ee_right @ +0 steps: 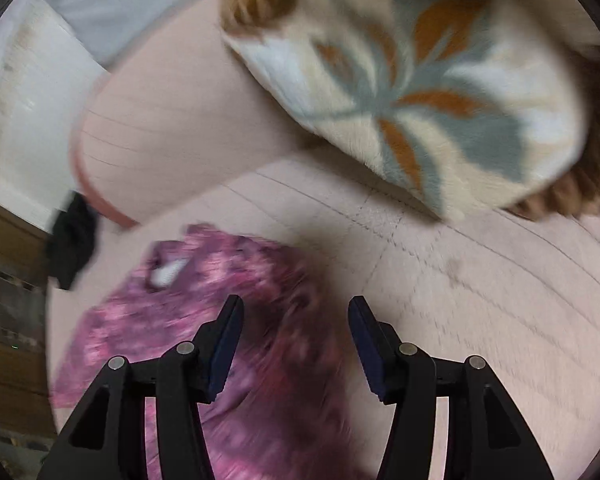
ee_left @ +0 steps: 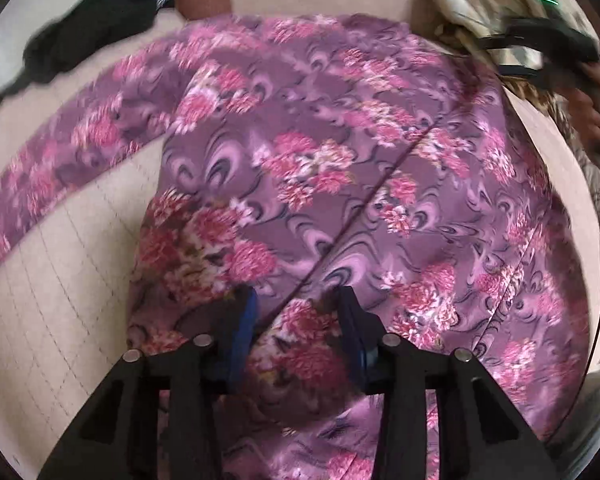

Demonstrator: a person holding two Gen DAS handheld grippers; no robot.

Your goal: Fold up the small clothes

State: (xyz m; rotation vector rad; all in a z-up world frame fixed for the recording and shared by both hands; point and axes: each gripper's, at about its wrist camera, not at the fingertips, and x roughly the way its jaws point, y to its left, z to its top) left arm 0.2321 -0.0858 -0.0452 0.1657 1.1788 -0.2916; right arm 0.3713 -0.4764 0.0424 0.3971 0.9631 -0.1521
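Left wrist view: purple floral garment [ee_left: 340, 184] is spread flat on the quilted beige cushion [ee_left: 60, 280], sleeve extended toward 8 o'clock, a diagonal seam run from 6 toward 1 o'clock. Left gripper [ee_left: 296, 312] is held spread above it; right gripper [ee_right: 296, 328] likewise parted, nothing clasped. Patterned plush pillow [ee_right: 440, 92] is noted at 1 o'clock.

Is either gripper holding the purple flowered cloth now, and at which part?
Nothing is held. The left gripper and right gripper are both open above the purple flowered cloth.
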